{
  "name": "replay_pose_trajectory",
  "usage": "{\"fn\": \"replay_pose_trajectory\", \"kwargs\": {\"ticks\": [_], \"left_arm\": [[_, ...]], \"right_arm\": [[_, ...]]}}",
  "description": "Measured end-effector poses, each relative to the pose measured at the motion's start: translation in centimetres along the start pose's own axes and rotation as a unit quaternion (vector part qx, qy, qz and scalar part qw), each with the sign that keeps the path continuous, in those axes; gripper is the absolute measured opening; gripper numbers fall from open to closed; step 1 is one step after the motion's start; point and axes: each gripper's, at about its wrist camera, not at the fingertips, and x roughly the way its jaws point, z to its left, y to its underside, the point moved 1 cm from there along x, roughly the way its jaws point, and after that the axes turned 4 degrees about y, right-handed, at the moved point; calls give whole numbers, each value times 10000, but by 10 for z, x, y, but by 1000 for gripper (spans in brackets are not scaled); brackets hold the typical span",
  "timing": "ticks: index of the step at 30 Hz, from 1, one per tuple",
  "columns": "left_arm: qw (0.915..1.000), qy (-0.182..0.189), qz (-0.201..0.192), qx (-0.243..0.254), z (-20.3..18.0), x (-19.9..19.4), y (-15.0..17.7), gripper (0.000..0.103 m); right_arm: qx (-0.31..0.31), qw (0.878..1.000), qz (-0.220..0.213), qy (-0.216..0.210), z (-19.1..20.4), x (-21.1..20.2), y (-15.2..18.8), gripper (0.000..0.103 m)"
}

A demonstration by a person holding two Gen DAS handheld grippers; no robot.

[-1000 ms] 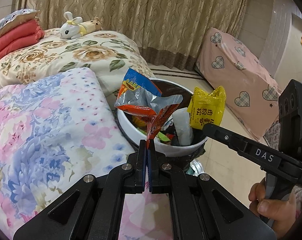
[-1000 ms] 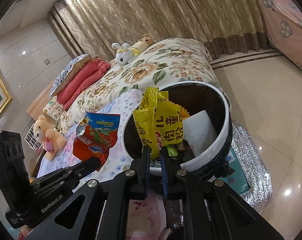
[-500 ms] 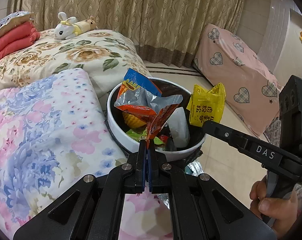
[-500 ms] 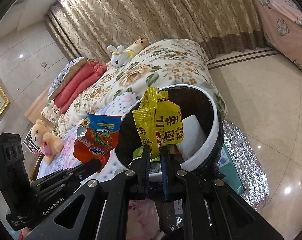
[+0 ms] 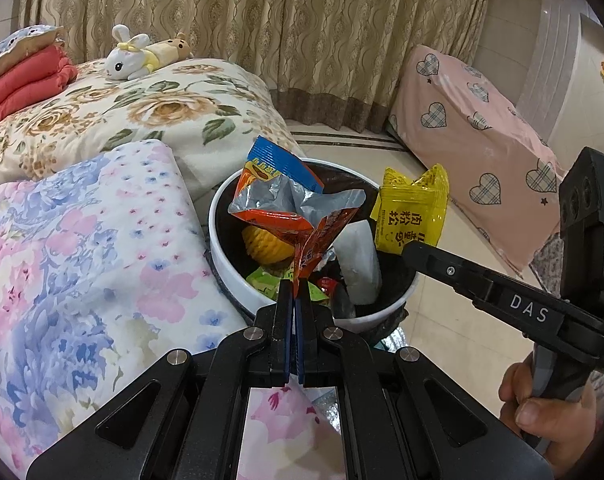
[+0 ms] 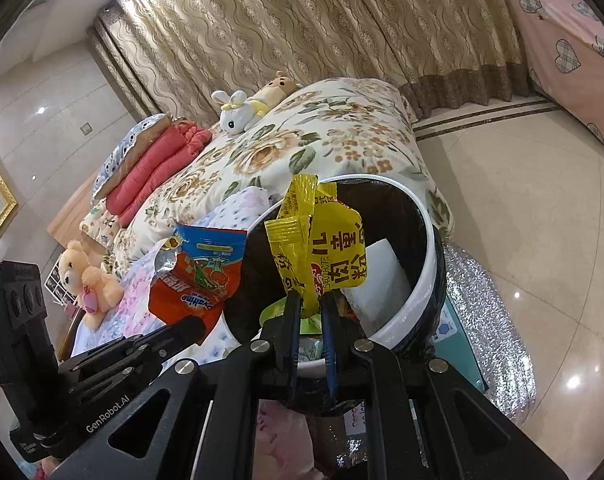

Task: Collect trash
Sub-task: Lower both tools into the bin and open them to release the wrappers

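Pinching an orange-and-blue snack wrapper point(image 5: 290, 216) in my left gripper point(image 5: 294, 292), fingers pressed together on its bottom corner, nothing else between them. My right gripper point(image 6: 311, 304) is nearly closed, clamping the lower edge of a yellow wrapper point(image 6: 322, 248); a thin gap remains where the foil bunches. Both wrappers hang over the white bin point(image 5: 226, 256), which stands on the floor just beside the bed point(image 5: 82, 264) and already holds a white packet point(image 5: 360, 264) and other scraps.
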Motion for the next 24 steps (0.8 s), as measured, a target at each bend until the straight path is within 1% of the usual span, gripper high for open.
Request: {"fn": "replay_pose_trajectory", "kwargs": {"ticks": [24], "left_arm": [[10000, -43, 84, 18, 4, 19, -11, 1]], "right_arm": [[-47, 9999, 83, 91, -1, 19, -14, 11]]}}
